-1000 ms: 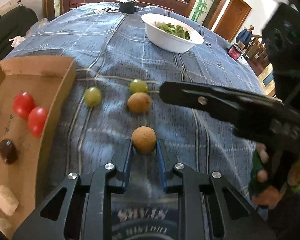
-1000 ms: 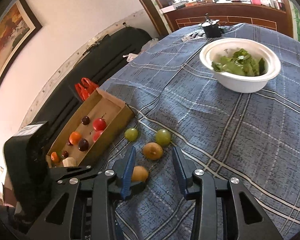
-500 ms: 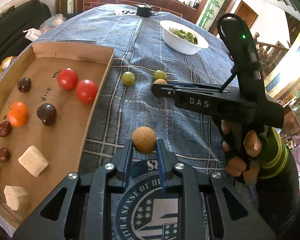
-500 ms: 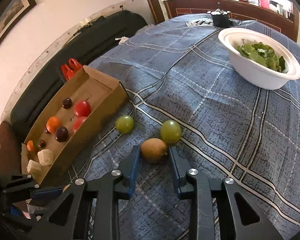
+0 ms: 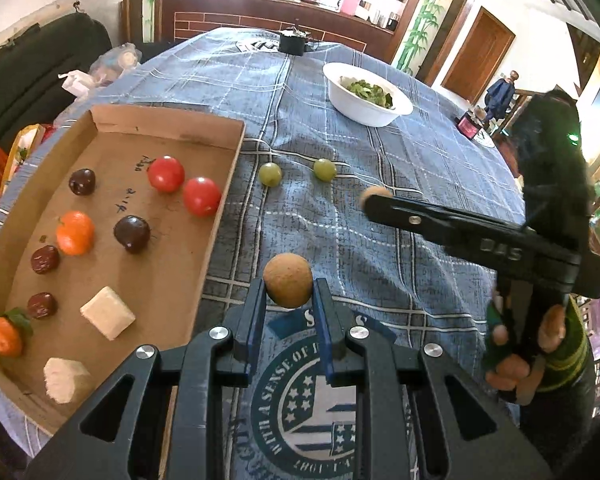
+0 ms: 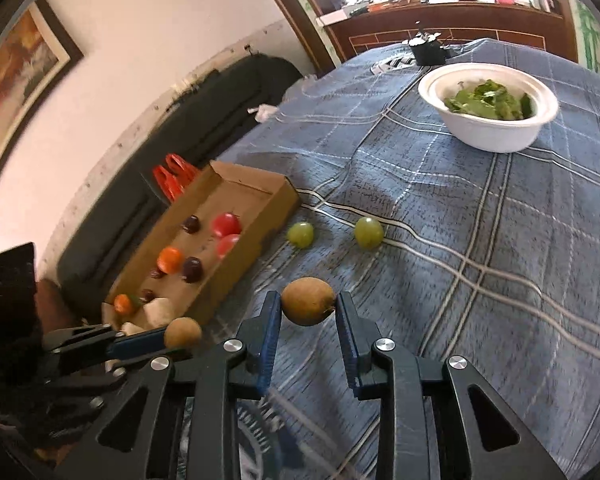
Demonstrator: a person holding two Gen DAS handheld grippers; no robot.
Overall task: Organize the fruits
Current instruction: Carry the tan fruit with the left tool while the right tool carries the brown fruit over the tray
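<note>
The left gripper has its blue fingers closed snugly on a round tan fruit, held at its widest part low in the centre of the left wrist view and lifted clear of the blue plaid surface. The right gripper has just been closing, and its fingers now pinch a brown egg-shaped fruit across its short middle, low in the centre of its own view. Both look light and firm with a dry, slightly rough skin, so a gentle grip across the widest part should hold; being round, they would likely roll once set down. Left of the held tan fruit lies the cardboard tray, which already holds red tomatoes, dark plums, small oranges and pale cubes. Two green grapes remain on the cloth just right of the tray's wall; they are probably smooth, soft and easy to bruise. A white bowl of greens stands well apart at the upper right.
</note>
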